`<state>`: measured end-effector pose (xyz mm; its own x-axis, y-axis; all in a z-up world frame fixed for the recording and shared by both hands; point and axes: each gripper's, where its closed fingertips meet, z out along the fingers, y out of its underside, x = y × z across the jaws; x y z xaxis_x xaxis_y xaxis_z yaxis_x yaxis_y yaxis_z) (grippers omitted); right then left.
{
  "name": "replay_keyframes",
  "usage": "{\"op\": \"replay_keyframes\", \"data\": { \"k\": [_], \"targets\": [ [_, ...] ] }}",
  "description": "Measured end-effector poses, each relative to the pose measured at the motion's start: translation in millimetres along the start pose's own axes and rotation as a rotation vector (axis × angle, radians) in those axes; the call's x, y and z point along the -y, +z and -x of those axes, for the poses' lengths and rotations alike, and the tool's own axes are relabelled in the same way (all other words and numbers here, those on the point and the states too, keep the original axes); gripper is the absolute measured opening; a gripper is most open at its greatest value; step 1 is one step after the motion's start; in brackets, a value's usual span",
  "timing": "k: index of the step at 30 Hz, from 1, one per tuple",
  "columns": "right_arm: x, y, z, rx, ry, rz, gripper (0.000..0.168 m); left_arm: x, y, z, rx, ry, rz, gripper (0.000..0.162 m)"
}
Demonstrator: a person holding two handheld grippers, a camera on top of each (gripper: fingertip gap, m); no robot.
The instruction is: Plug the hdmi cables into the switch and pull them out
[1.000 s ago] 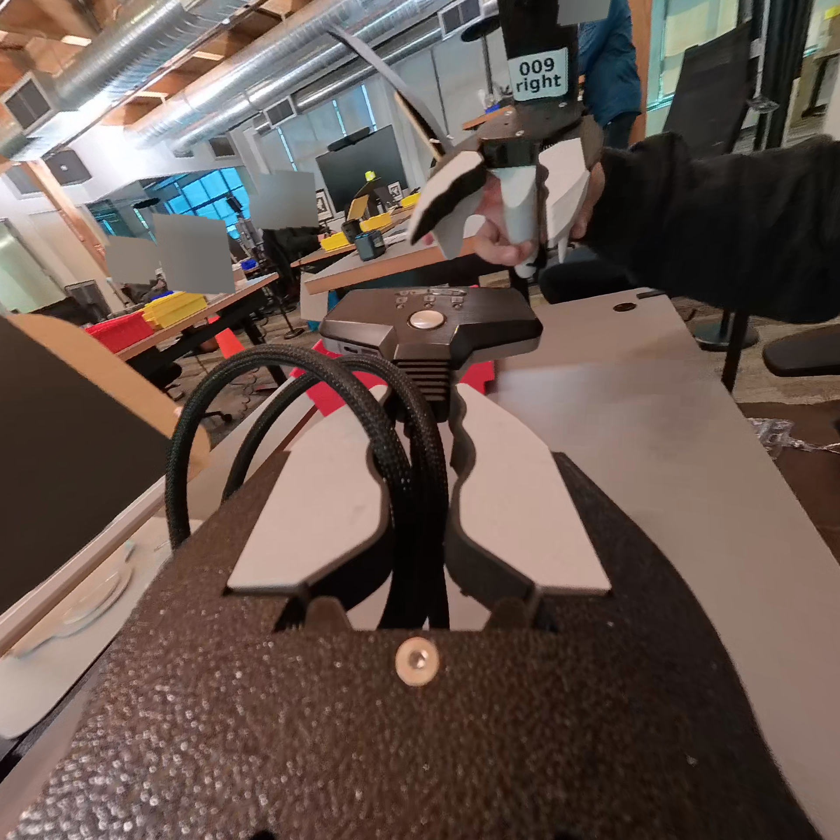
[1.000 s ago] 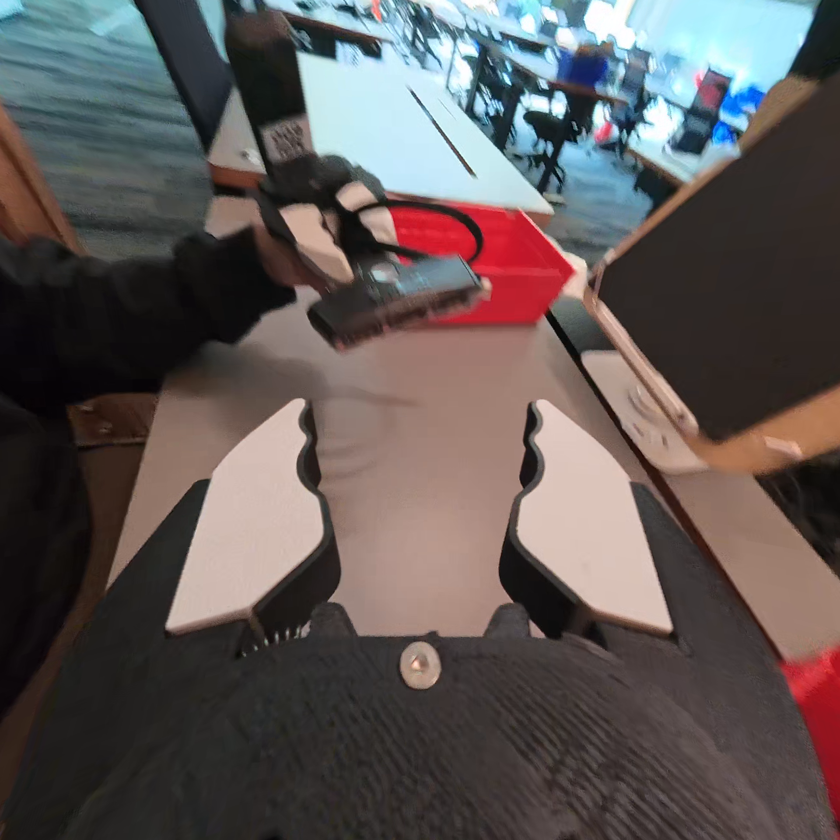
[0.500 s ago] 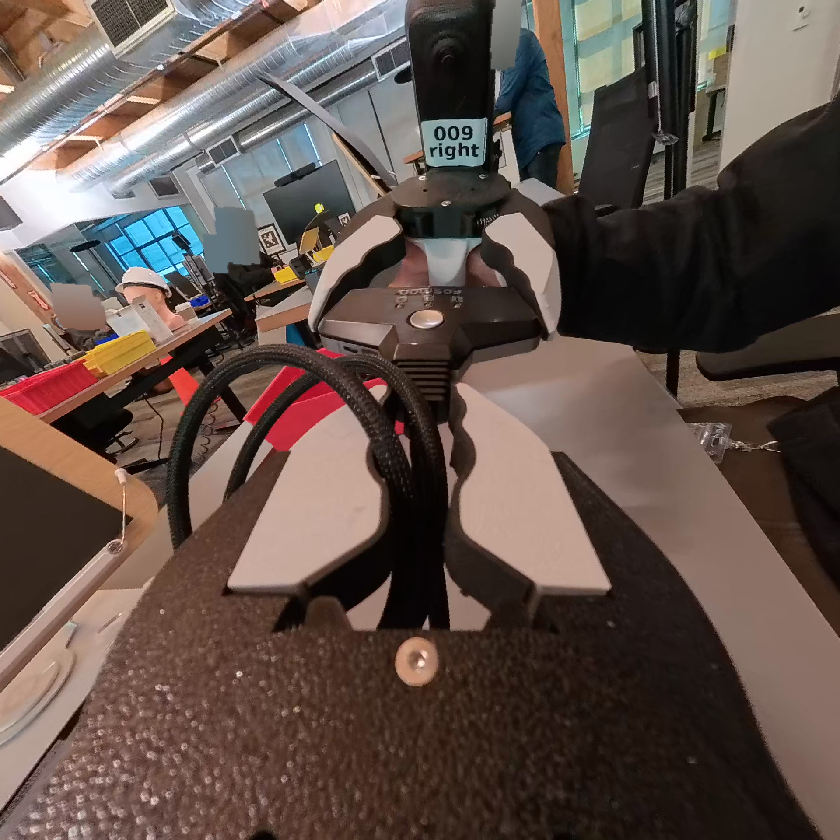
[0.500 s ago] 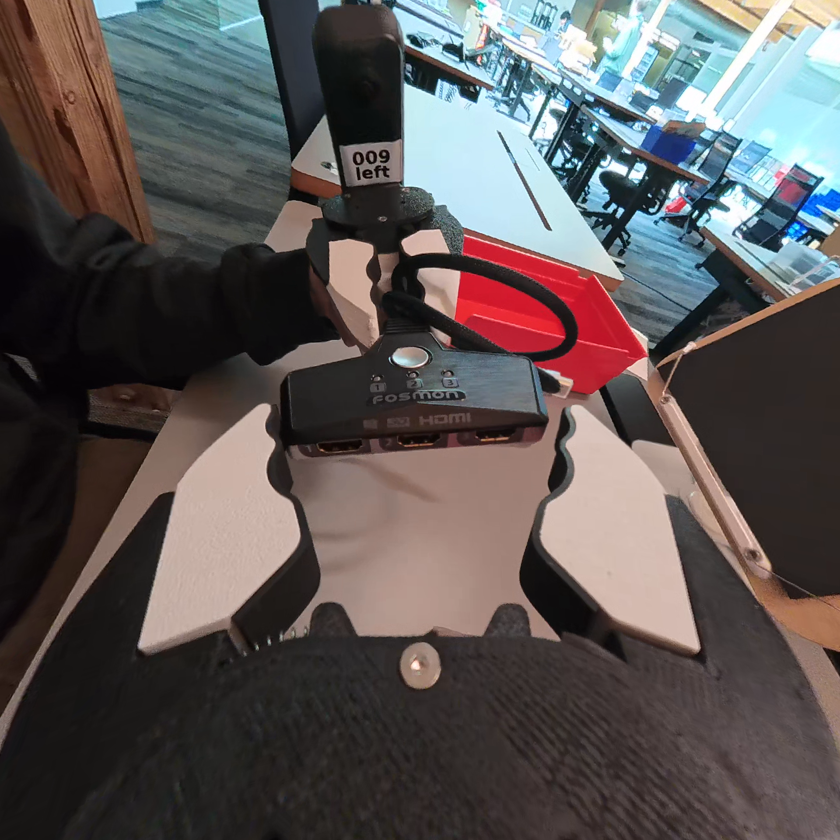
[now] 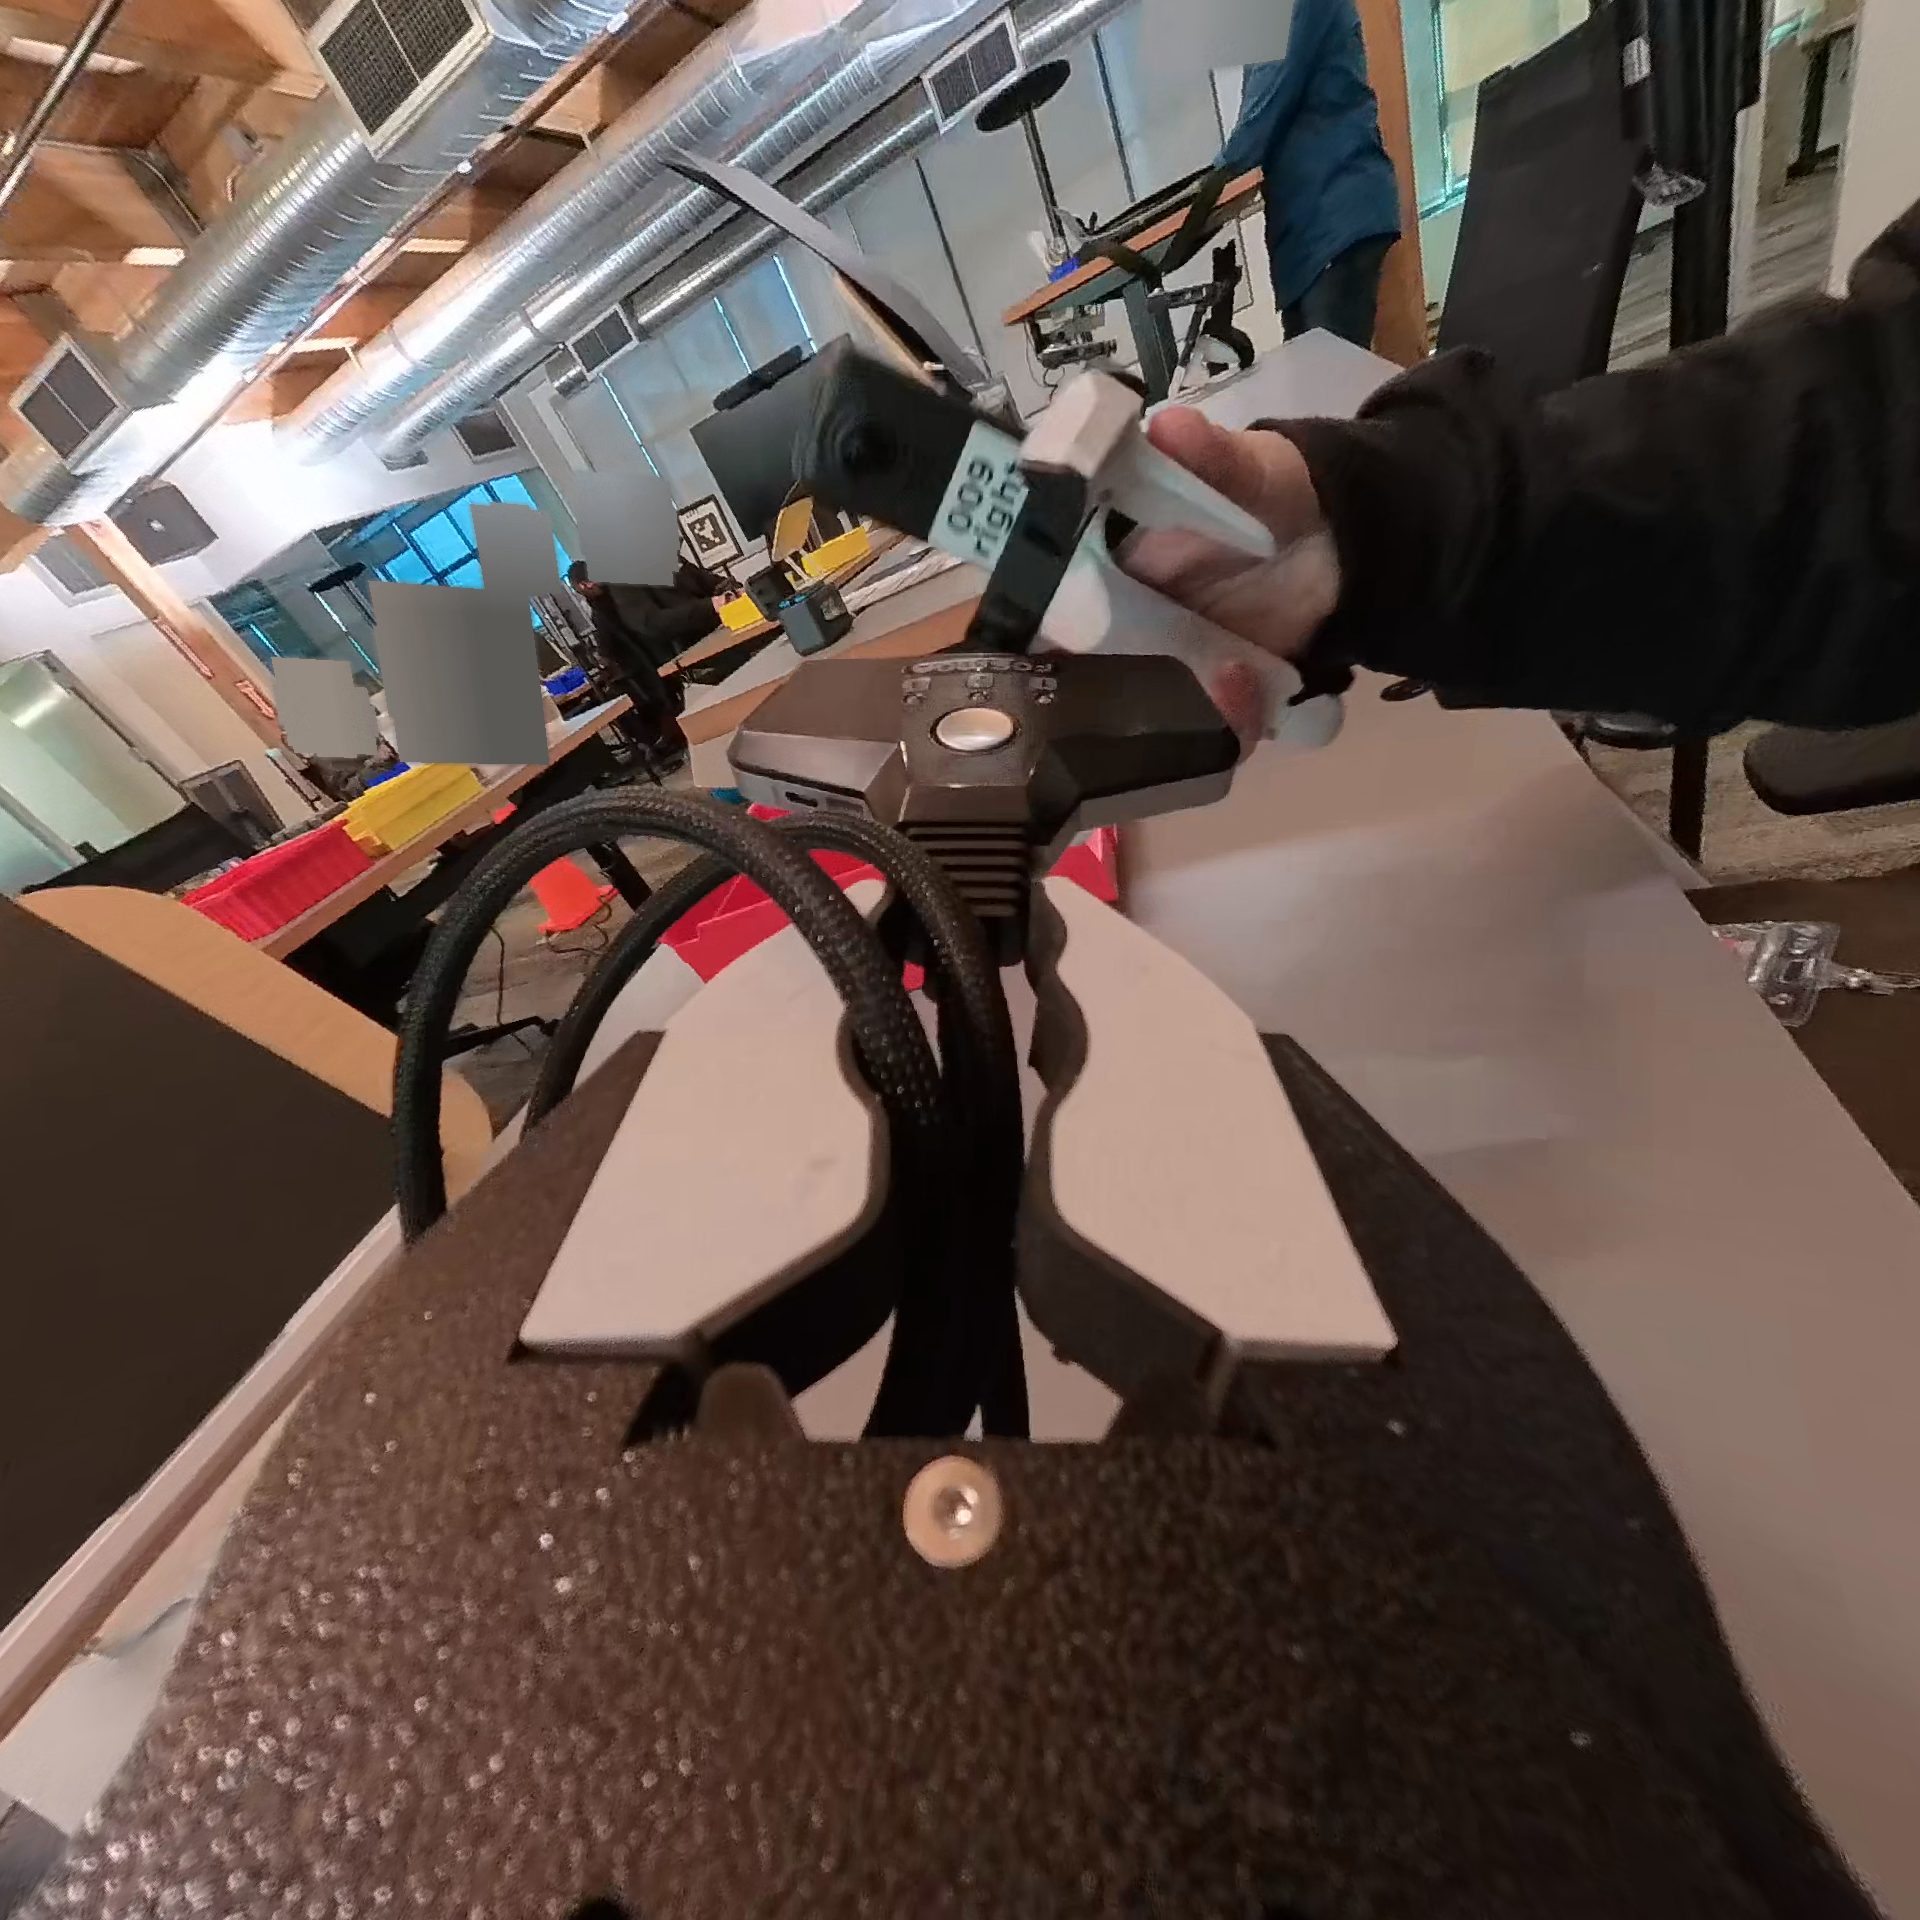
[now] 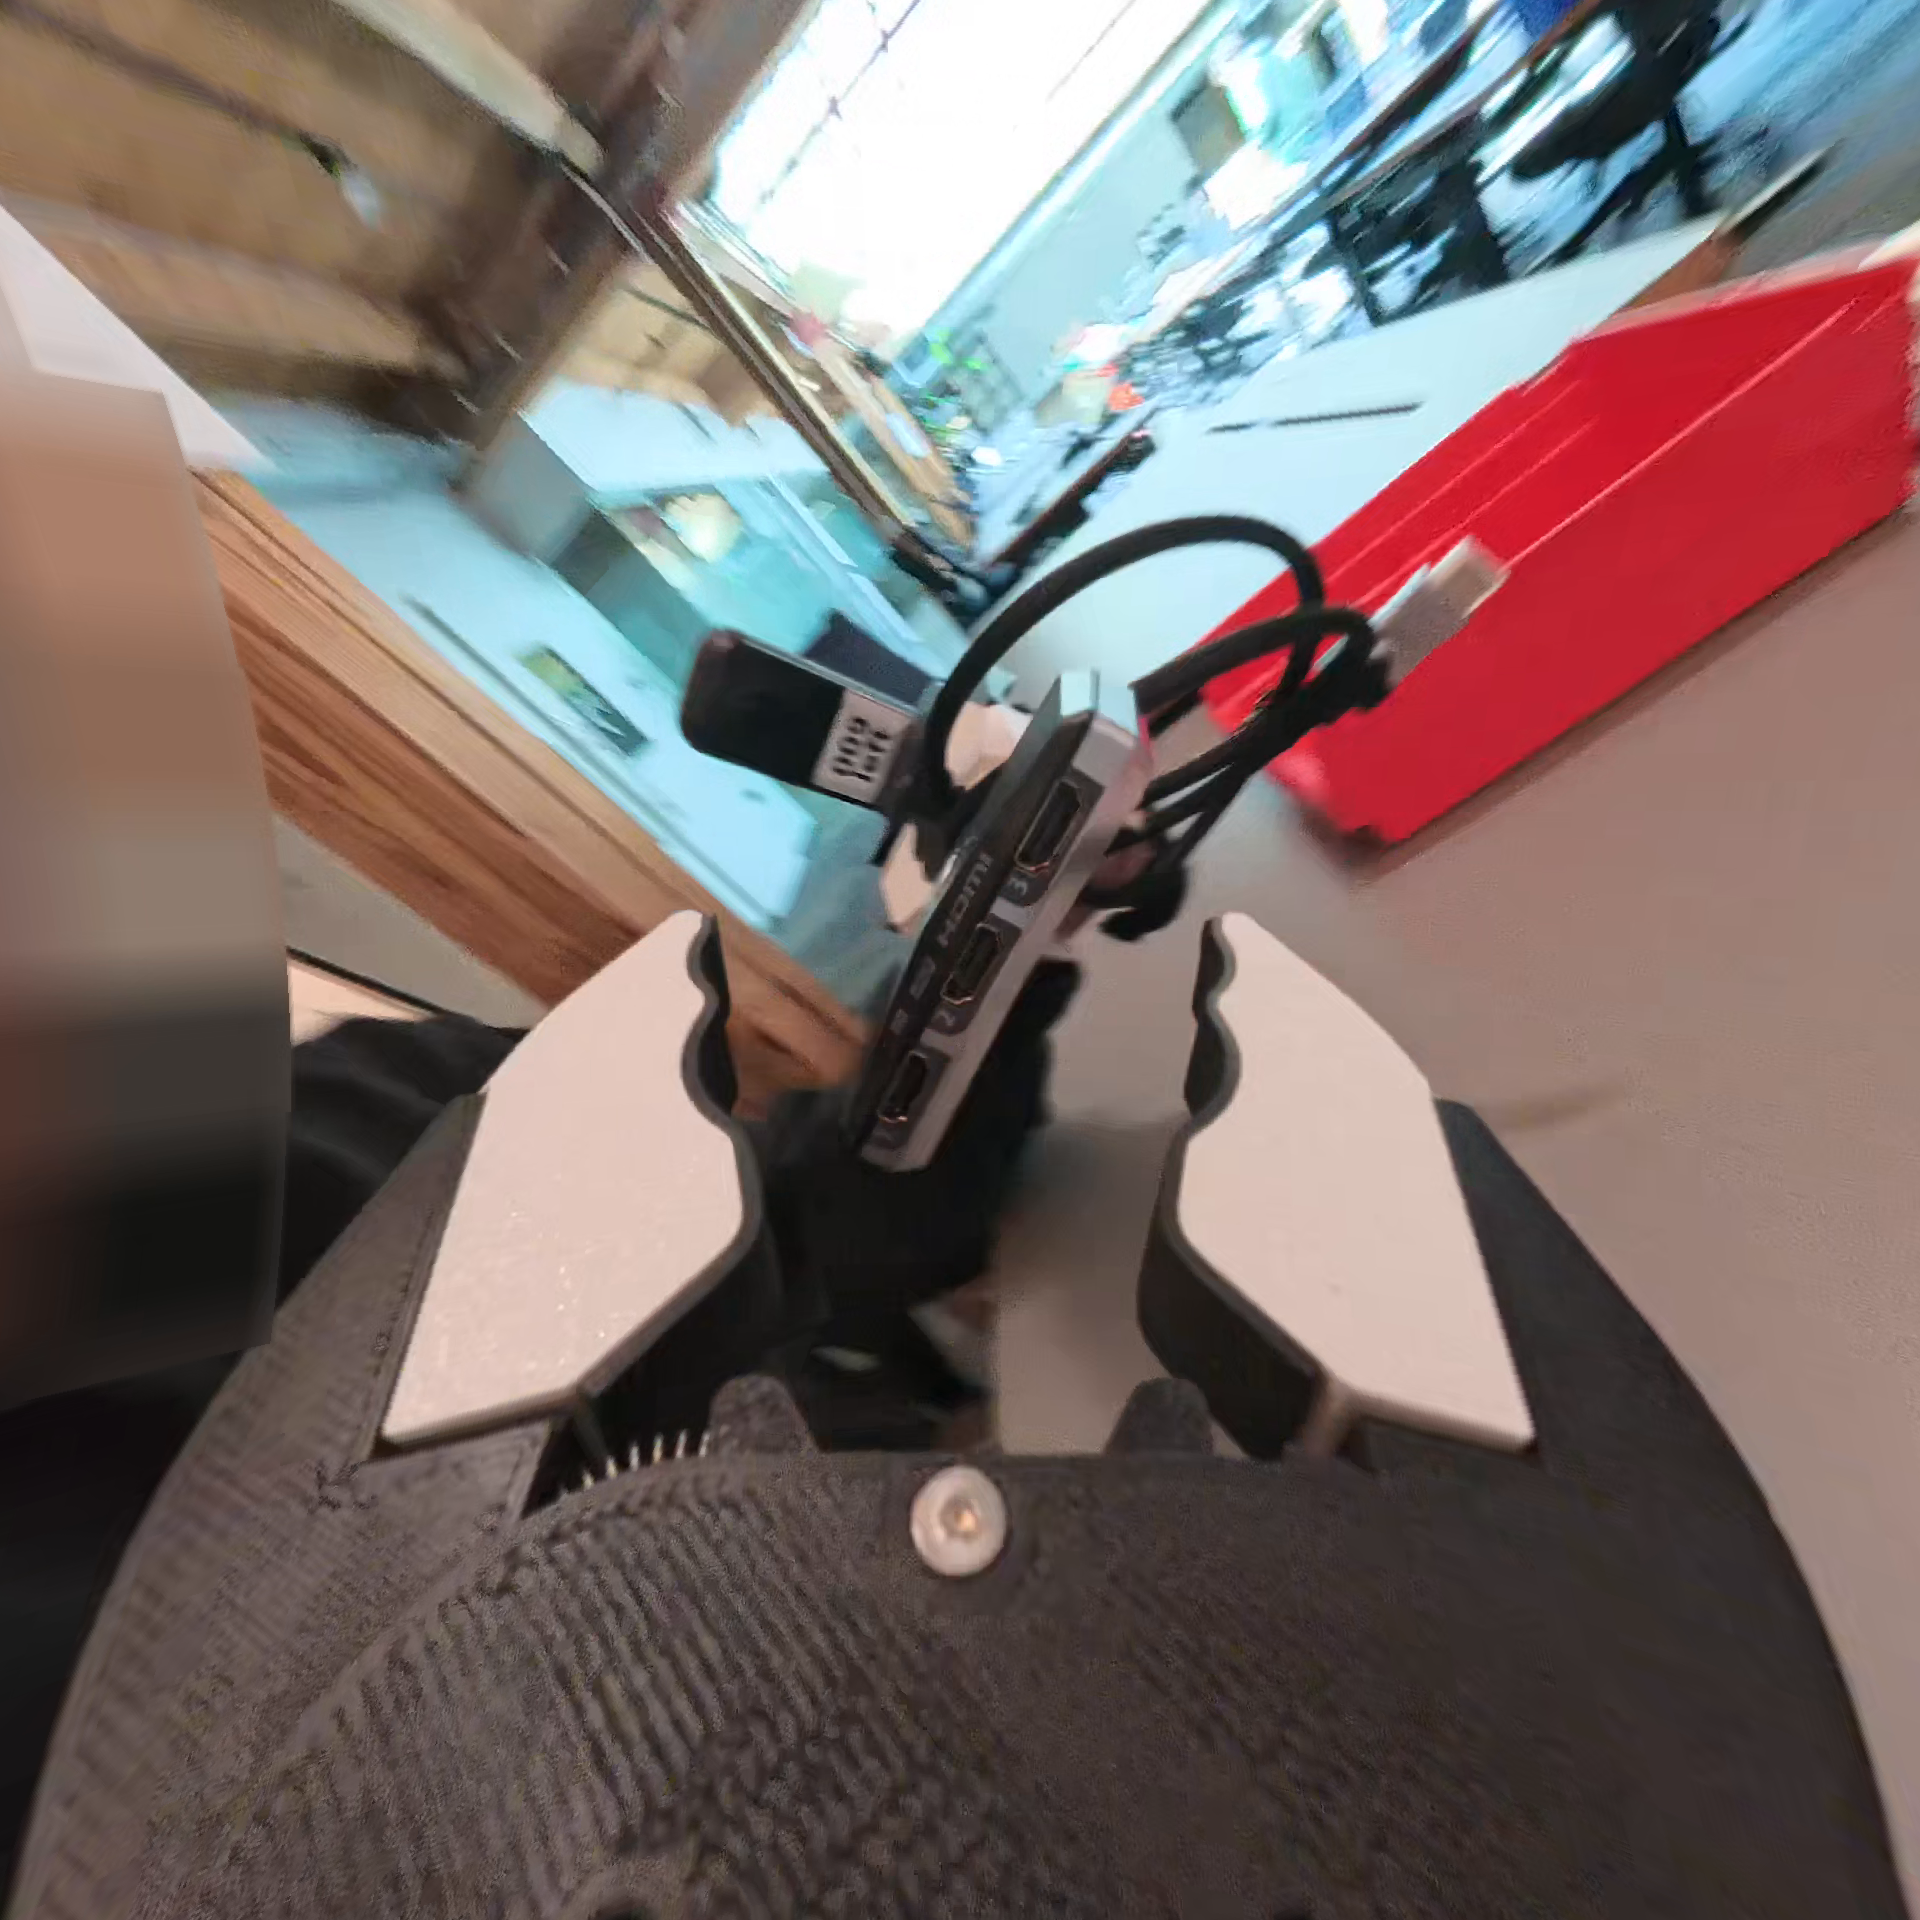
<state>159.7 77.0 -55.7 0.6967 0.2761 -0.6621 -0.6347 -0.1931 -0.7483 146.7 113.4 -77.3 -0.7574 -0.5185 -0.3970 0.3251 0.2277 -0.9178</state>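
- Presently the left gripper (image 5: 961,977) is clamped on the braided cable (image 5: 665,842) at the switch's (image 5: 977,743) ribbed stem — the switch held above the table (image 5: 1403,1018).
- Right wrist view: switch long axis near vertical, three ports facing the camera, all empty.
- Right gripper (image 6: 961,1023) jaws apart, holding nothing.
- One red bin (image 6: 1621,520) beyond.

Left gripper (image 5: 961,977) clamped — right gripper (image 6: 961,997) agape.

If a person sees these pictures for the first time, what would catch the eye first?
Probably the black HDMI switch, held in the air by its looped braided cable, which the left gripper clamps. The right gripper is open just before the switch's three empty ports. A bright red bin stands behind on the table.
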Motion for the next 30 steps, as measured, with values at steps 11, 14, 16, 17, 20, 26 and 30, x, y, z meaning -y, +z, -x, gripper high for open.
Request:
{"op": "replay_keyframes", "data": {
  "k": [11, 14, 16, 17, 20, 26, 30],
  "targets": [
    [-27.6, 12.5, -14.7, -0.004, 0.044, 0.120, 0.023, -15.7, 9.4, -2.4, 0.025, 0.133, 0.137, 0.022],
    [-21.8, 7.9, -19.9, -0.085, -0.066, 0.128, 0.023, -20.4, 13.9, 3.7, 0.076, 0.123, 0.174, 0.023],
    [-13.0, 2.1, -17.5, -0.080, -0.098, 0.108, 0.023, -10.2, 12.9, 12.9, 0.157, 0.135, 0.120, 0.031],
    [-7.2, -1.9, -16.9, -0.070, -0.093, 0.087, 0.022, -1.0, 10.0, 19.2, 0.215, 0.146, 0.076, 0.041],
    [14.2, -17.9, -18.0, -0.039, -0.048, -0.023, 0.022, 25.2, -4.6, 36.3, 0.384, 0.178, -0.036, 0.075],
    [69.4, -68.9, -2.9, -0.021, -0.102, -0.292, 0.022, 51.9, -18.7, 37.2, 0.450, 0.218, -0.130, 0.073],
    [112.5, -120.4, 7.0, -0.171, -0.218, -0.420, 0.022, 54.0, -27.7, 43.3, 0.488, 0.198, -0.179, 0.068]
  ]
}}
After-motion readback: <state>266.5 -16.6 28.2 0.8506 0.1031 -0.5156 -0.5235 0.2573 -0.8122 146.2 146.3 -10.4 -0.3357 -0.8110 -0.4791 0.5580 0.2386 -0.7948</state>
